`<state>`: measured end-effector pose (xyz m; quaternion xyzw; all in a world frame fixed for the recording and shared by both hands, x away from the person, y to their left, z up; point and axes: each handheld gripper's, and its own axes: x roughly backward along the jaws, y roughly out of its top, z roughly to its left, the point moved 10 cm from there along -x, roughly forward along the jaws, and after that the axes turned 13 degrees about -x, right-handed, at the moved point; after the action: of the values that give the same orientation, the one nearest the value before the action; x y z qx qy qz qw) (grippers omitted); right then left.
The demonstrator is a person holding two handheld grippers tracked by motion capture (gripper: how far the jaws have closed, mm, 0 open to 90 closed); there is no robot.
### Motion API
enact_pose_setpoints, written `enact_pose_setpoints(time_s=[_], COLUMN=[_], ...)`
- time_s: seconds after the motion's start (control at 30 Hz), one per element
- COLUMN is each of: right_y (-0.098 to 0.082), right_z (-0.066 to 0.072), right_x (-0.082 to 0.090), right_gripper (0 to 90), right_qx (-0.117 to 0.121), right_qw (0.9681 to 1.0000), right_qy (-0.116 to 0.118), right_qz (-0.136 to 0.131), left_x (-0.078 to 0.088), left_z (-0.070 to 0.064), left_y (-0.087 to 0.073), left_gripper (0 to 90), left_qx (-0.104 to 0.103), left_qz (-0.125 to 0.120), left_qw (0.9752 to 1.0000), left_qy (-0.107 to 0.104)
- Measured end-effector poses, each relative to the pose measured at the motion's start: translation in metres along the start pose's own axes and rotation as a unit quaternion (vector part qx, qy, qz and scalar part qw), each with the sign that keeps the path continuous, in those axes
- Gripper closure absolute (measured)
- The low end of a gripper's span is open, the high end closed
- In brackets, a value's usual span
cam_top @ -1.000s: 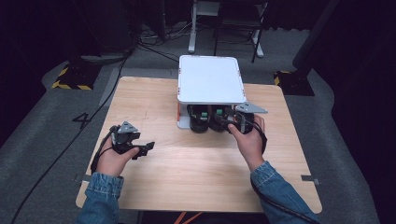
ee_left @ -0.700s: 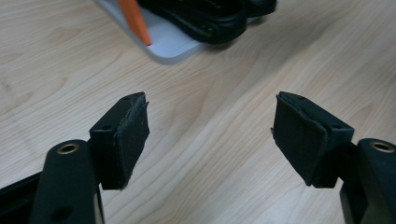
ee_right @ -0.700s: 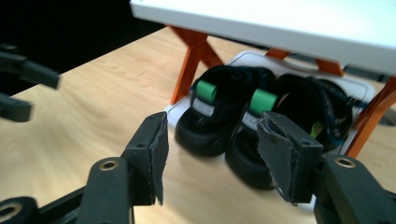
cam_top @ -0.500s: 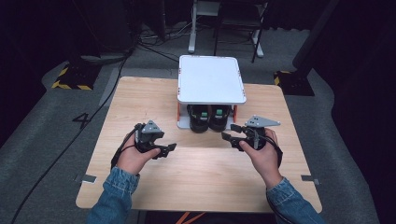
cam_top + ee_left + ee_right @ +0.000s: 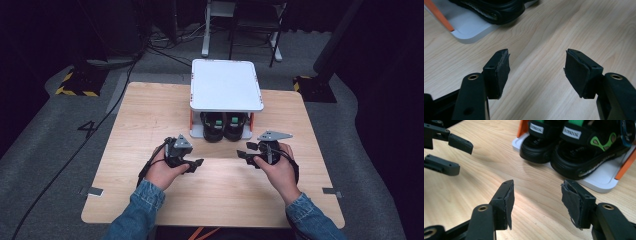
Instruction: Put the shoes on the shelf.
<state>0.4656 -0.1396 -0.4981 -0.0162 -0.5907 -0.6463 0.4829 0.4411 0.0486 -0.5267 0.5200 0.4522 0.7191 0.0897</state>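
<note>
A pair of black strapped sandals with green trim (image 5: 574, 152) sits on the lower tray of a white two-tier rack (image 5: 226, 85) at the wooden counter (image 5: 150, 115) far edge. Left tool (image 5: 192, 164) and right tool (image 5: 245, 152): both wide, empty. Sandals likely light, flexible; grip the stiffer heel rim.

table (image 5: 150, 115): wood | white rack (image 5: 226, 85): far middle | black sandals (image 5: 571, 147): lower shelf

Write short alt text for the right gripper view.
The right gripper hovers with its jaws open over a wooden table, facing two black sandals on a white tray. The left gripper sits at upper left.
</note>
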Motion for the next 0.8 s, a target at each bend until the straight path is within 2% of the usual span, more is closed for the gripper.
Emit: enact_pose_setpoints(time_s=[0.13, 0.23, 0.3, 0.37, 0.43, 0.53, 0.6, 0.63, 0.67, 0.77, 0.8], right_y=[-0.001, 0.001, 0.004, 0.005, 0.007, 0.010, 0.012, 0.013, 0.014, 0.017, 0.017], right_z=[-0.009, -0.015, -0.020, -0.024, -0.029, -0.038, -0.043, -0.044, -0.044, -0.049, -0.050], right_x=[-0.012, -0.022, -0.029, -0.038, -0.046, -0.059, -0.068, -0.071, -0.074, -0.079, -0.081], right_gripper=[44.8, 47.8, 48.8, 46.7, 40.8, 36.2, 35.0, 33.8, 29.7, 28.3, 26.8], right_qx=[-0.006, -0.004, -0.006, -0.010, -0.019, -0.015, -0.011, -0.011, -0.013, -0.008, -0.009], right_qw=[0.9999, 0.9997, 0.9994, 0.9992, 0.9987, 0.9979, 0.9975, 0.9975, 0.9975, 0.9965, 0.9965], right_qy=[-0.014, -0.025, -0.032, -0.036, -0.043, -0.059, -0.066, -0.066, -0.065, -0.077, -0.078], right_qz=[0.000, -0.005, -0.012, -0.011, -0.019, -0.023, -0.023, -0.024, -0.025, -0.030, -0.029], left_x=[-0.019, -0.033, -0.042, -0.051, -0.059, -0.069, -0.074, -0.077, -0.079, -0.082, -0.083], left_z=[0.004, 0.013, 0.018, 0.023, 0.026, 0.033, 0.037, 0.037, 0.038, 0.044, 0.046], left_y=[0.007, 0.013, 0.017, 0.019, 0.020, 0.022, 0.025, 0.026, 0.028, 0.033, 0.035], left_gripper=[38.3, 43.9, 49.7, 46.7, 37.0, 26.7, 25.5, 26.1, 26.9, 29.0, 30.1], left_qx=[0.011, 0.004, 0.015, 0.020, 0.036, 0.037, 0.036, 0.035, 0.037, 0.021, 0.022], left_qz=[-0.011, -0.020, -0.027, -0.023, -0.022, -0.020, -0.027, -0.026, -0.029, -0.022, -0.026], left_qw=[0.9998, 0.9990, 0.9985, 0.9980, 0.9971, 0.9957, 0.9949, 0.9951, 0.9949, 0.9942, 0.9935], left_qy=[0.017, 0.040, 0.046, 0.055, 0.063, 0.083, 0.091, 0.089, 0.089, 0.103, 0.109])
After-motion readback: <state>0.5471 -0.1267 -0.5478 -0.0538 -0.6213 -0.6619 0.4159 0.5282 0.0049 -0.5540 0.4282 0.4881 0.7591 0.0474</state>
